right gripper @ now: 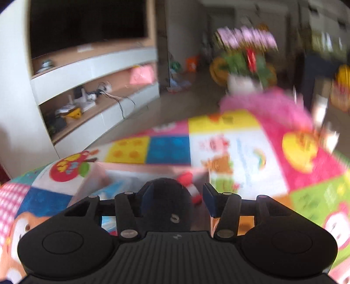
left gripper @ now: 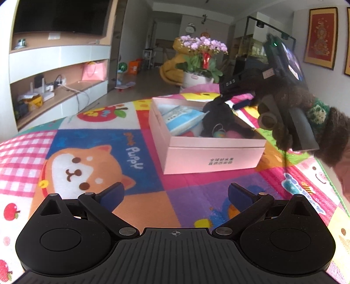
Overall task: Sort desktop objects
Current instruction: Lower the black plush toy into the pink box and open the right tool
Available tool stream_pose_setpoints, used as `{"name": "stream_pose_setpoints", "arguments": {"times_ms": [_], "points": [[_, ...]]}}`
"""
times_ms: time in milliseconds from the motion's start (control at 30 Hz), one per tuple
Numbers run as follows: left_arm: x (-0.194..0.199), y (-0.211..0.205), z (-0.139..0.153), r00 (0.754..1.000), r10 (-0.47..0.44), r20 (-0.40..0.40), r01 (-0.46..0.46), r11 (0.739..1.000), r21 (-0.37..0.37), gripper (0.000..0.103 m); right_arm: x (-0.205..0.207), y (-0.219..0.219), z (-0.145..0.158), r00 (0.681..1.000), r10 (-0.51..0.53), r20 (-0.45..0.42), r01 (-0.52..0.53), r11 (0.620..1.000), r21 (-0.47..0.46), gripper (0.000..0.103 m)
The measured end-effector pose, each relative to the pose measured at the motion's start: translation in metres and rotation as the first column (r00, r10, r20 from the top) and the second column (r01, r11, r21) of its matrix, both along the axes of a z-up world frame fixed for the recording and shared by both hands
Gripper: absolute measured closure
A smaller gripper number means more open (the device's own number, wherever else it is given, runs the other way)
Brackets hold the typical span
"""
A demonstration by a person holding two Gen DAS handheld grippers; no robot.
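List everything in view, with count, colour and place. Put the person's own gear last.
mat: one, multicoloured cartoon patchwork, under everything
box: one, pink, open, mid-mat
tissue pack: one, blue and white, in the box, left side
fluffy item: one, black, with a keyring, in the box
orchid pot: one, purple flowers, beyond the mat
TV: one, black, upper left
framed picture: one, red and gold, right wall
left gripper: one, black with blue pads, open, empty, near side
right gripper: one, black, open, over the box
hand: one, brown fuzzy glove, holding the right gripper
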State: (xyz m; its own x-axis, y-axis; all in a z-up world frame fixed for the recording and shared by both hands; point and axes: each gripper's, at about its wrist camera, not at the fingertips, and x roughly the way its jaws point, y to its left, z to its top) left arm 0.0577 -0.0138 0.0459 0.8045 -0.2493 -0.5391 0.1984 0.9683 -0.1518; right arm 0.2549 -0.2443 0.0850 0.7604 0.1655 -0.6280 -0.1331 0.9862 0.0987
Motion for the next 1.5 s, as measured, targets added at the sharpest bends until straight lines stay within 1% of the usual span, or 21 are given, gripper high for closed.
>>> {"name": "stream_pose_setpoints", "arguments": {"times_ms": [100, 167, 233, 367, 467, 500, 600, 633, 733, 767, 800, 833, 900, 1000, 1133, 1200, 1267, 1333, 1433, 1467, 1500], "points": [[0.002, 0.004, -0.002, 1.0, 0.015, -0.011, -0.015, 1.0, -0.003, 0.0, 0.001, -0.006, -0.011, 0.996, 0.018, -0.087, 0.0, 0.98, 0.198, 0.055], [0.003, 0.004, -0.003, 1.0, 0.018, -0.017, -0.018, 1.0, -0.005, 0.0, -0.008, 0.004, -0.009, 0.995, 0.078, -0.065, -0.063, 0.977, 0.206, 0.055], [0.001, 0.004, -0.002, 1.0, 0.014, -0.013, -0.014, 1.0, -0.01, 0.0, -0.012, 0.007, -0.006, 0.993, 0.107, -0.058, -0.096, 0.98, 0.172, 0.056], [0.0, 0.002, -0.003, 1.0, 0.005, -0.012, -0.005, 1.0, -0.011, 0.0, -0.019, 0.009, 0.009, 0.998, 0.03, 0.047, -0.03, 0.999, -0.01, 0.056], [0.001, 0.001, -0.004, 1.0, 0.007, -0.017, -0.007, 1.0, -0.018, 0.0, -0.025, 0.002, 0.017, 0.998, 0.034, 0.052, -0.035, 0.999, 0.017, 0.054], [0.001, 0.001, -0.004, 1.0, 0.006, -0.018, -0.006, 1.0, -0.021, 0.0, -0.025, 0.0, 0.018, 0.998, 0.037, 0.044, -0.038, 0.999, 0.032, 0.048], [0.0, -0.003, -0.004, 1.0, -0.008, -0.02, 0.007, 1.0, -0.018, 0.0, -0.026, 0.0, 0.017, 0.997, 0.074, 0.004, -0.074, 0.996, 0.05, 0.02], [0.0, -0.004, -0.004, 1.0, -0.012, -0.021, 0.012, 1.0, -0.015, 0.0, -0.024, 0.005, 0.012, 0.996, 0.094, -0.008, -0.094, 0.995, 0.037, 0.019], [0.0, -0.004, -0.005, 1.0, -0.011, -0.027, 0.011, 1.0, -0.007, 0.0, -0.018, 0.026, -0.006, 0.99, 0.134, -0.047, -0.137, 0.988, -0.069, 0.019], [0.0, -0.003, -0.006, 1.0, -0.008, -0.029, 0.008, 1.0, -0.006, 0.0, -0.015, 0.032, -0.013, 0.987, 0.147, -0.066, -0.152, 0.984, -0.09, 0.025], [0.001, -0.001, -0.006, 1.0, -0.003, -0.03, 0.003, 1.0, -0.006, 0.0, -0.012, 0.035, -0.017, 0.984, 0.157, -0.083, -0.164, 0.983, -0.087, 0.039], [0.001, 0.0, -0.007, 0.999, 0.003, -0.032, -0.003, 1.0, -0.007, 0.0, -0.009, 0.037, -0.021, 0.983, 0.148, -0.104, -0.158, 0.984, -0.088, 0.039], [0.002, 0.003, -0.008, 0.999, 0.013, -0.035, -0.013, 1.0, -0.009, 0.0, -0.006, 0.031, -0.017, 0.988, 0.122, -0.099, -0.124, 0.992, -0.015, 0.042], [0.004, 0.004, -0.01, 0.999, 0.021, -0.042, -0.022, 1.0, -0.017, 0.0, -0.005, 0.005, -0.01, 0.993, 0.065, -0.1, -0.042, 0.975, 0.219, 0.042], [0.003, 0.001, -0.011, 0.999, 0.005, -0.046, -0.006, 1.0, -0.016, 0.0, -0.001, -0.025, -0.019, 0.986, -0.044, -0.164, 0.123, 0.852, 0.509, 0.038], [0.002, 0.001, -0.01, 0.999, 0.002, -0.042, -0.002, 1.0, -0.01, 0.0, 0.003, -0.032, -0.027, 0.977, -0.058, -0.204, 0.168, 0.798, 0.579, 0.036], [0.002, 0.003, -0.009, 0.999, 0.01, -0.037, -0.011, 1.0, -0.006, 0.0, 0.005, -0.036, -0.029, 0.973, -0.081, -0.214, 0.195, 0.78, 0.594, 0.035], [0.005, 0.003, -0.008, 0.999, 0.013, -0.029, -0.013, 1.0, 0.005, 0.0, -0.001, -0.035, -0.021, 0.982, -0.103, -0.161, 0.176, 0.817, 0.549, 0.034], [0.012, -0.003, -0.003, 1.0, 0.0, -0.001, 0.0, 1.0, 0.027, 0.0, -0.015, -0.027, -0.004, 0.992, -0.12, -0.026, 0.121, 0.92, 0.372, 0.035], [0.016, -0.007, -0.001, 1.0, -0.008, 0.012, 0.007, 0.999, 0.037, 0.0, -0.018, -0.024, -0.001, 0.994, -0.105, 0.002, 0.1, 0.944, 0.313, 0.037], [0.019, -0.011, 0.002, 1.0, -0.015, 0.024, 0.014, 0.999, 0.048, 0.0, -0.02, -0.021, 0.001, 0.996, -0.086, 0.012, 0.08, 0.962, 0.26, 0.046]]}}
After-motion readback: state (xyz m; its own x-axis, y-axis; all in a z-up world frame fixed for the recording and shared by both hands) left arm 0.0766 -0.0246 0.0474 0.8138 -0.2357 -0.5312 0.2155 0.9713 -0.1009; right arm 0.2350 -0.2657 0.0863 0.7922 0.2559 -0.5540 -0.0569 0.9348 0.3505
